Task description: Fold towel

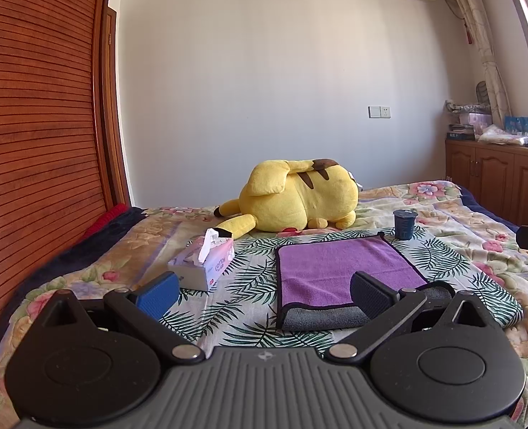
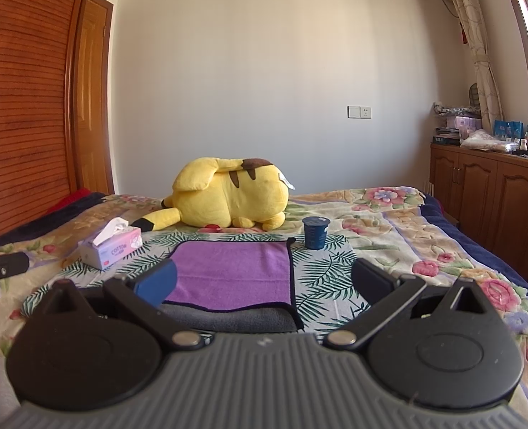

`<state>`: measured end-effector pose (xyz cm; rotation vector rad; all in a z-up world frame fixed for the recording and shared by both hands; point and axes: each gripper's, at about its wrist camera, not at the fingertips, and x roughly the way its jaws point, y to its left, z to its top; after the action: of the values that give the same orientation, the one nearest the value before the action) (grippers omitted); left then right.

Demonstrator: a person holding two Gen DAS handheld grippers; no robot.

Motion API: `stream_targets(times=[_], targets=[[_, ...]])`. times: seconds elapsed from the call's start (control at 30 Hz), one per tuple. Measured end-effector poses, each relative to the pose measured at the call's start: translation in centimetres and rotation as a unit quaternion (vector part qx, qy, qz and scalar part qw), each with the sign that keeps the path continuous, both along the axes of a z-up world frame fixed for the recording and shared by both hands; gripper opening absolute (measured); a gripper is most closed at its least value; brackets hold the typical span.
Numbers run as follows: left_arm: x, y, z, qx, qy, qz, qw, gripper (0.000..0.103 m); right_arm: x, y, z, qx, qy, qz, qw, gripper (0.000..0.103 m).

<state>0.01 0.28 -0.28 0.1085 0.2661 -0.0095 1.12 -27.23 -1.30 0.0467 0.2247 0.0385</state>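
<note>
Towel (image 1: 339, 268): one, purple, flat on bed (image 1: 478, 250), near edge showing grey.
Left gripper (image 1: 264, 291): spread wide, empty.
Right gripper (image 2: 264, 282): spread wide, empty.
Far: one cup (image 1: 404, 224), one tissue box (image 1: 207, 261), one plush (image 1: 296, 196).

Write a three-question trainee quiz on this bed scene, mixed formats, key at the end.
1. True or false: the left gripper is shut on the purple towel.
2. Which stands nearest the towel's far right corner? A) tissue box B) dark blue cup C) yellow plush toy
3. Fill in: the towel's near edge shows a ___ underside.

Key: 1 false; both it and the right gripper are open. 2 B. 3 grey.
</note>
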Motion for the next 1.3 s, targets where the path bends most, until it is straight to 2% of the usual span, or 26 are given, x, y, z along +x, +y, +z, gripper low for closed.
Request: stream_targets(times=[1.3], targets=[[0.23, -0.03, -0.01, 0.001, 0.001, -0.001, 1.0000, 0.086, -0.02, 0.23, 0.12, -0.002, 0.000, 0.000, 1.000, 0.103]])
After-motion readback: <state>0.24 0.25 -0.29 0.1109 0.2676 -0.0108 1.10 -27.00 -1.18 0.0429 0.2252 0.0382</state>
